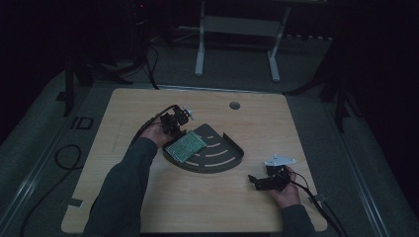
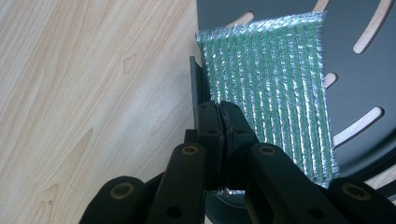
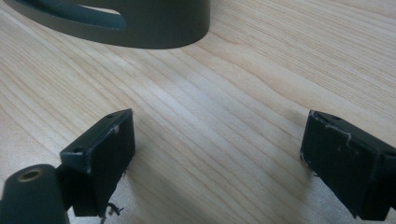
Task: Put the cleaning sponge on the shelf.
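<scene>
My rig, as I see it: left gripper [image 2: 219, 109], black, brass-coloured pivot bushings on its link arms at six o'clock. Right gripper [image 3: 219, 154], black rectangular pads with scuffed pale edges, grey three-cornered plate on top, black cable trailing toward five o'clock. Both forearms wear dark grey-green sleeves [image 1: 123, 182].

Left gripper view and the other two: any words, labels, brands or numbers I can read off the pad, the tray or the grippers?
None readable.
Green scouring pad: silver and green stripes, no print.
Dark slotted tray: plain, no label.
Left gripper, shut on the pad's edge: no markings.
Right gripper, jaws open over the table: no markings.
High view: too dim for small print.
</scene>
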`<control>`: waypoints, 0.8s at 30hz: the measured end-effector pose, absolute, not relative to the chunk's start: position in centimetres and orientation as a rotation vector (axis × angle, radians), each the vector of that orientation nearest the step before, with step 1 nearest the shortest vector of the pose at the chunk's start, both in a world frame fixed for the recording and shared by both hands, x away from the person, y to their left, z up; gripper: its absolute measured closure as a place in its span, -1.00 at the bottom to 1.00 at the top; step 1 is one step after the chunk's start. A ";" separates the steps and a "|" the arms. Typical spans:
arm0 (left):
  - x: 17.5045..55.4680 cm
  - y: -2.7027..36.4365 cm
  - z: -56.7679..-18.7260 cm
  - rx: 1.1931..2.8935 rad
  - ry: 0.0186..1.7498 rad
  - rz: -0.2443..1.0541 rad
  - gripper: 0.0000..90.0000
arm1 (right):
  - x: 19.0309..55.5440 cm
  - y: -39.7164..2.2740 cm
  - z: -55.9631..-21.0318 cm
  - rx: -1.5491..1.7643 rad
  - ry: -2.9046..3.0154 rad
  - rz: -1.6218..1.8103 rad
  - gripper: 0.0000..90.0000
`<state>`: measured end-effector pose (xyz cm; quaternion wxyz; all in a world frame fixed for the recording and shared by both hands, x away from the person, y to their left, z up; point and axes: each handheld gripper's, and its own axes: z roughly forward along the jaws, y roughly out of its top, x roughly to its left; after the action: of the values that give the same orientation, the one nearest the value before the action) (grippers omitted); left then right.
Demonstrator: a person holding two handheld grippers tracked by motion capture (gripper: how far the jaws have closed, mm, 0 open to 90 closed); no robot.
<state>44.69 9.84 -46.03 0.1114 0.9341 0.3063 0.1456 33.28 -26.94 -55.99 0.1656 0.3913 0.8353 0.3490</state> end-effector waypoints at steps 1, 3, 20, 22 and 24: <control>44.7 9.9 -46.0 2.742 0.900 0.426 0.95 | 33.3 -26.9 -56.0 1.115 2.379 0.995 -0.79; 44.7 9.9 -46.0 2.738 0.900 0.427 0.92 | 33.3 -26.9 -56.0 1.115 2.379 0.995 -0.79; 44.4 11.6 -44.1 2.602 0.958 0.314 0.62 | 33.3 -26.9 -56.0 1.116 2.378 0.995 -0.79; 44.3 11.9 -43.8 2.578 0.968 0.296 0.58 | 33.3 -26.9 -56.0 1.115 2.378 0.996 -0.79; 44.2 12.2 -43.4 2.551 0.980 0.274 0.55 | 33.3 -26.9 -56.0 1.116 2.378 0.995 -0.79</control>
<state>44.21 12.22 -43.38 0.1961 0.9108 0.3498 0.0979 33.27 -26.92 -55.99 0.1653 0.3919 0.8349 0.3494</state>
